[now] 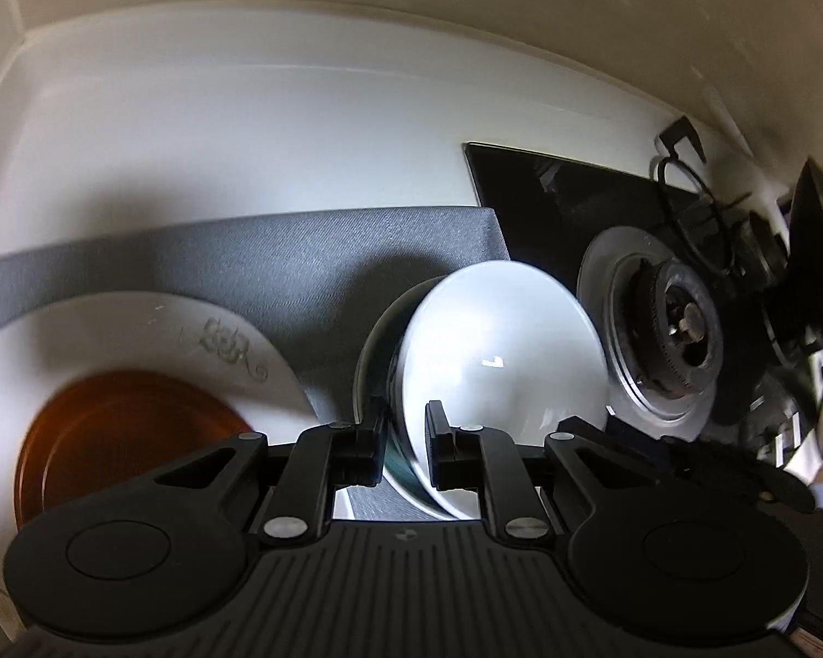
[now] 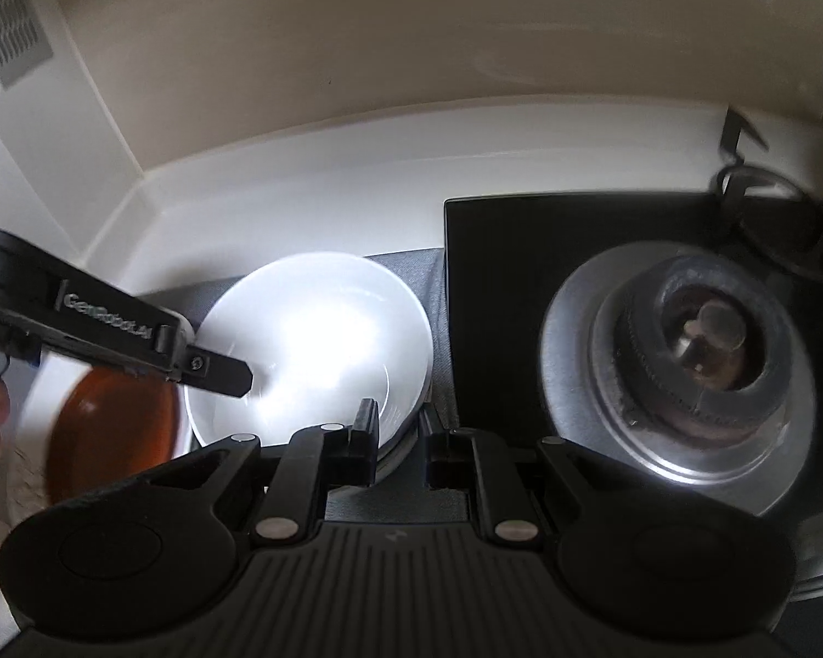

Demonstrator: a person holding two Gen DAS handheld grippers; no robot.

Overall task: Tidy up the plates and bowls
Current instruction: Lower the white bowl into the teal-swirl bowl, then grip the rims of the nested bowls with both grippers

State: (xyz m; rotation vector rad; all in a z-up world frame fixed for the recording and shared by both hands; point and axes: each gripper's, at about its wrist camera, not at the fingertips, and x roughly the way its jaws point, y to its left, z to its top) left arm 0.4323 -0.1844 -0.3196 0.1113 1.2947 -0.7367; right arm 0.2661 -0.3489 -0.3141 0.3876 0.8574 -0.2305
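Left claw: fingers narrowly parted, clamped on the rim of the white bowl, one finger inside, one outside. Bowl is tilted on the grey mat; a darker dish sits just behind it. Right claw: fingers astride the bowl's near rim; contact cannot be told. Left of bowl: white plate carrying an amber plate. Right: black stove with burner, close to the mat edge. Bare counter behind, up to the wall.

A grey cloth mat lies on a white counter. To its right sits a black glass hob with 1 gas burner.
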